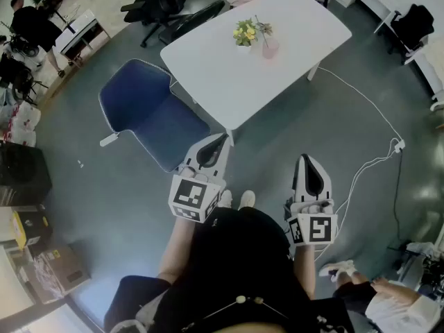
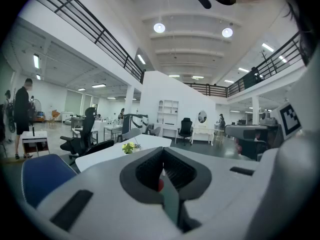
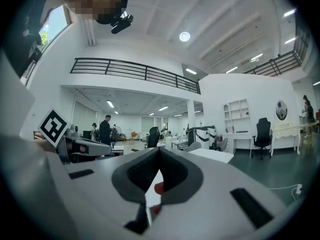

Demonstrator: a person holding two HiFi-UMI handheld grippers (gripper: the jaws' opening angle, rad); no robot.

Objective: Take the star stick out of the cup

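Star stick (image 1: 260,28) stands in the cup (image 1: 270,48); left gripper (image 1: 222,139) and right gripper (image 1: 307,159) point forward near the body, fingers (image 2: 145,170) together.

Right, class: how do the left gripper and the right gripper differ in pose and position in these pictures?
The left gripper tilts rightward toward a corner of the white table; the right gripper points straight ahead. The left gripper sits beside the blue chair; the right gripper is over grey floor near a white cable. Both have jaws shut with nothing held.

Bright ceiling lamps (image 2: 159,28), fisheye edges dark, near jaws blurred.
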